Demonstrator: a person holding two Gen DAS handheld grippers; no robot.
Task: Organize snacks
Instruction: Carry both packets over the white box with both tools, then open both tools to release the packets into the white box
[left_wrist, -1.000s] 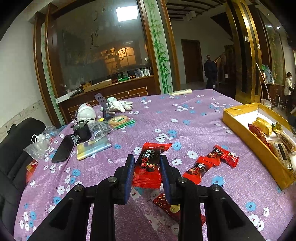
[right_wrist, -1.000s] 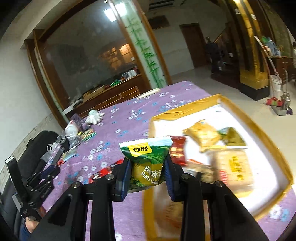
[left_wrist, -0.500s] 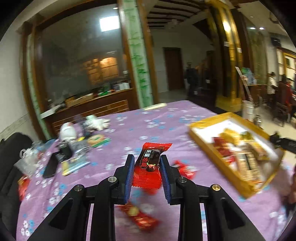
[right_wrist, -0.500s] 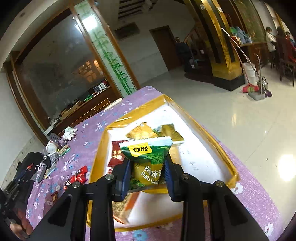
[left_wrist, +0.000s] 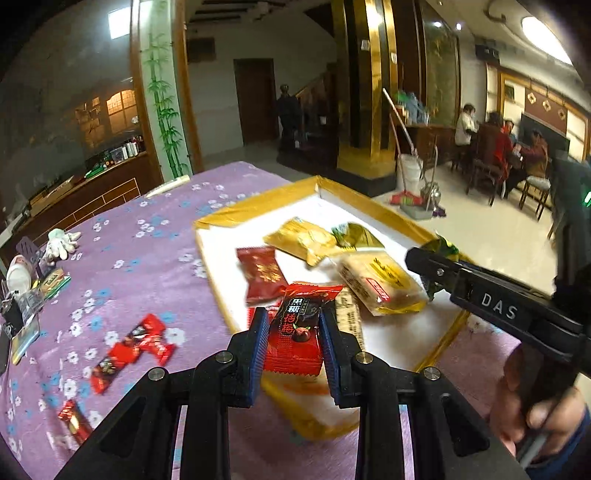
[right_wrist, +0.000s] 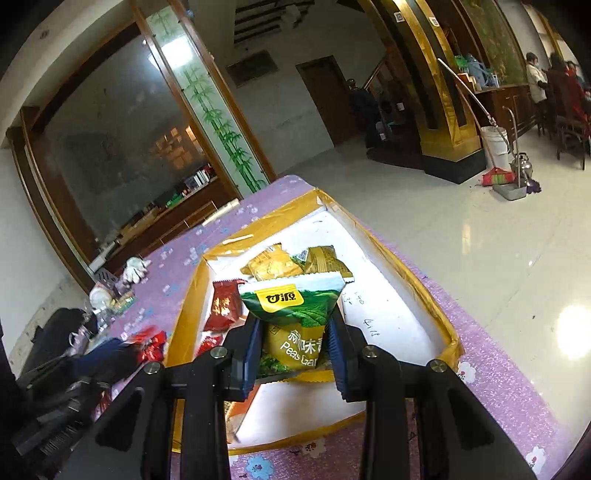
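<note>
From the left wrist, the left gripper pinches a red candy packet above the near edge of the yellow box. More red candies lie on the purple floral tablecloth to its left. The right gripper reaches in from the right over the box.

From the right wrist, the right gripper clamps a green pea snack bag above the box, where red and gold packets lie.

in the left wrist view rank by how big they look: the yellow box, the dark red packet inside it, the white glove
1. yellow box
2. dark red packet
3. white glove, though it lies farther from the camera, so its true size is unsure
</note>
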